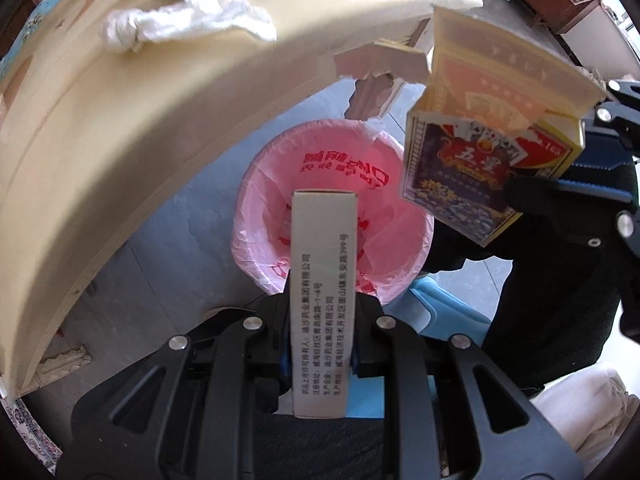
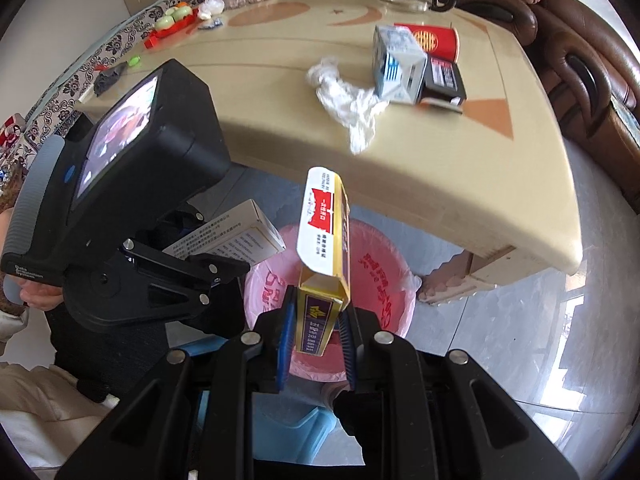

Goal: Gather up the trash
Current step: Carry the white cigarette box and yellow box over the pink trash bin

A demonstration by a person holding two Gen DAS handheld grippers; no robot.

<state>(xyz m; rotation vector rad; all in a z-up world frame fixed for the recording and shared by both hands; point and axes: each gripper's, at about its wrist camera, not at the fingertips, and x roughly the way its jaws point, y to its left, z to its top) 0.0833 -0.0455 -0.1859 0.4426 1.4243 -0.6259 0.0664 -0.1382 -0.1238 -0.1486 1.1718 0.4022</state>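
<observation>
My left gripper has its jaws closed narrow on a white box, which stands upright between them, its far end over the bin. My right gripper holds a yellow and purple box in the same way, jaws pressed on its lower end, and its open flap points up and away from me. Both boxes hang above the pink bag that lines the bin, which stands on the floor just beside the edge of the counter.

I judge the step in hand is to drop both boxes into the bin. To do it well, I should keep each box over the middle of the opening, not over the rim, before I let the jaws part. The yellow and purple box is open, so it can catch on the bag's edge; I would bring it low and open slowly. The two grippers are near each other, so I must keep them apart.

On the counter more trash waits: a crumpled white tissue, a blue and white carton and a black box touching it.
</observation>
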